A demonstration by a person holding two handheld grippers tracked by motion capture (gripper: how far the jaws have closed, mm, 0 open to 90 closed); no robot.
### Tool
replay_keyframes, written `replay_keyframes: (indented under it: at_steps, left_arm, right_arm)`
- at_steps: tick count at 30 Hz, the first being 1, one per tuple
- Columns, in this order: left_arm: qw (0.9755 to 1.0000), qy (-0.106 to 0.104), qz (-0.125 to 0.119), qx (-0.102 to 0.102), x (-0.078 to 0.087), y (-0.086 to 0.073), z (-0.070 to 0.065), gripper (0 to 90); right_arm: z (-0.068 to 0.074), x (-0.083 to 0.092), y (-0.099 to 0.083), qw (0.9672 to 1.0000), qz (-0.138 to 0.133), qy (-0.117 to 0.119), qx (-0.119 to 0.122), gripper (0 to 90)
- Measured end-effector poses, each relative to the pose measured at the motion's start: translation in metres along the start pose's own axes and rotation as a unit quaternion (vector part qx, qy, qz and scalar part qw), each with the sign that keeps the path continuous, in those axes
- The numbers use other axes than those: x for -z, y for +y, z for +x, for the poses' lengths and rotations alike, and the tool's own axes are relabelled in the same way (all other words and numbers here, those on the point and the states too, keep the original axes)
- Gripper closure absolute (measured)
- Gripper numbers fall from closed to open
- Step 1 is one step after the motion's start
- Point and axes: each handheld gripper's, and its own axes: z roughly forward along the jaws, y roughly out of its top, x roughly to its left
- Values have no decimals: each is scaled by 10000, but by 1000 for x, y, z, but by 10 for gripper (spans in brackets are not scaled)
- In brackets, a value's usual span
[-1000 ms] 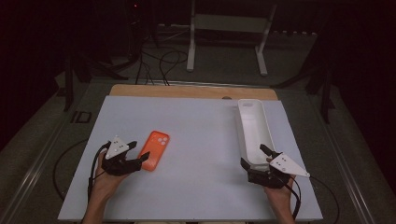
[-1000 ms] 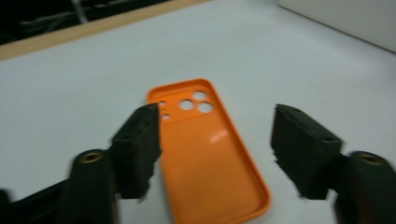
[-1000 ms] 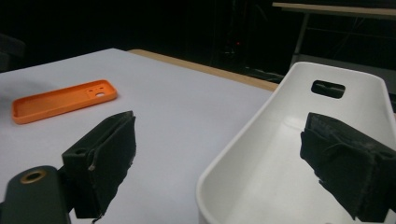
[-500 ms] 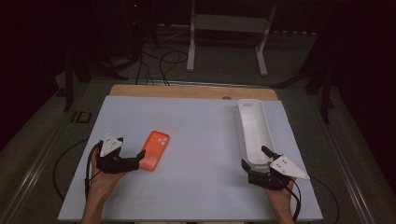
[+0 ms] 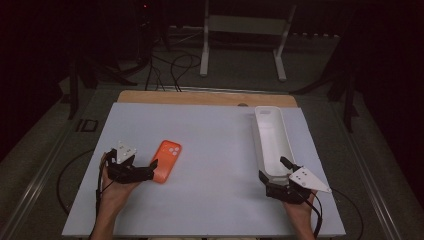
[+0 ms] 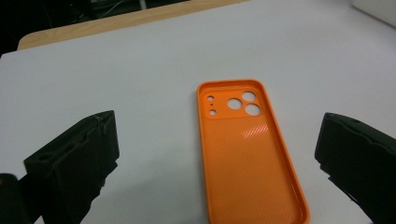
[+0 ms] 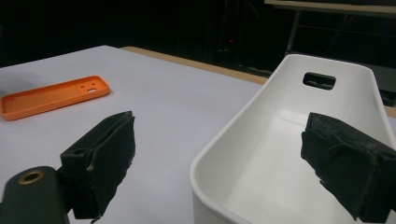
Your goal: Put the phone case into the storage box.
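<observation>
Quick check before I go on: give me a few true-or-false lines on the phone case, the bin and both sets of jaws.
1. The orange case lies hollow side up. True.
2. The left gripper has its jaws clamped on the case. False: they stand open, clear of its sides.
3. The white bin holds a phone. False: nothing lies inside it.
4. The right gripper is open at the bin's near end. True.
5. The case sits inside the bin. False: it lies on the table.
</observation>
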Motion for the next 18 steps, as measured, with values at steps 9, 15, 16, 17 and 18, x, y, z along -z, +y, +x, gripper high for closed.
replay_keyframes:
  at_steps: [9, 15, 16, 17, 18]
  left_arm:
    - [9998, 87, 180, -42, -8, 5, -5, 6]
    - [9994, 104, 312, -120, -15, 6, -10, 6]
    - [9992, 115, 346, -140, -17, 7, -11, 6]
    - [9992, 94, 374, -144, -18, 7, -11, 6]
    - [9991, 100, 392, -137, -19, 7, -11, 6]
  right_arm:
    - [-2, 1, -1, 9999, -4, -66, -101, 100]
    - [-2, 3, -1, 9998, -3, -128, -156, 100]
    - [-2, 3, -1, 9998, -7, -126, -148, 100]
    - [-1, 3, -1, 9998, -15, -135, -143, 101]
    - [-1, 3, -1, 9998, -12, -145, -137, 101]
